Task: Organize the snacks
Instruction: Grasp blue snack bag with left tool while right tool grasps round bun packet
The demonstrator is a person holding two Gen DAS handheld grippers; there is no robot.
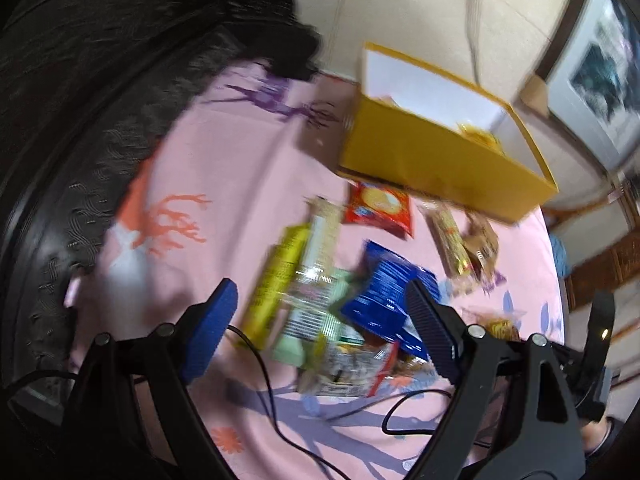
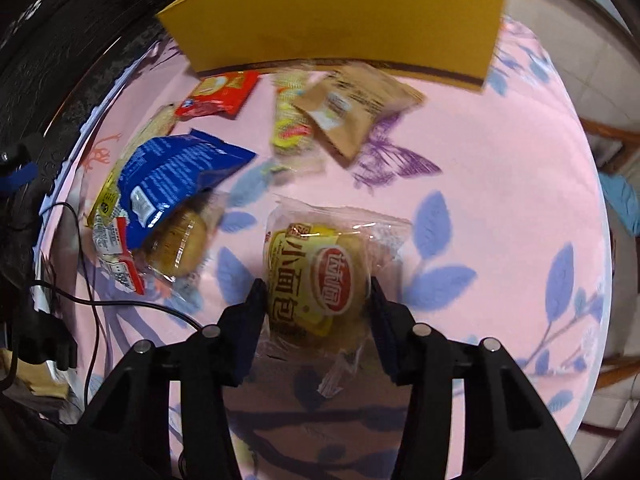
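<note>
On the left side of the table, the left gripper (image 1: 318,334) hung over a messy pile of snacks with its blue fingers (image 1: 210,332) spread wide. It held nothing. Under it lay a long yellow-green packet (image 1: 276,280), a pale green packet (image 1: 316,320) and a blue bag (image 1: 384,284), all crowded together. That view was blurry, so small details were hard to make out. A red packet (image 1: 380,206) sat a little further back, close to the yellow box (image 1: 436,160). The box stood at the far edge of the pink tablecloth (image 1: 208,160), and something yellow showed inside it.

More to the right, a brown pouch (image 2: 352,108) lay partly on a yellow-and-red packet (image 2: 290,128), just in front of the box. Black cables (image 2: 92,304) ran across the cloth near the left edge.

The right gripper (image 2: 318,300) pointed down at a small bread bun in a clear wrapper (image 2: 320,276). Its fingers stood one on each side of the bun, partly closed. They looked like they were touching the wrapper, but I cannot tell if they were squeezing it. The bun still rested on the cloth.
</note>
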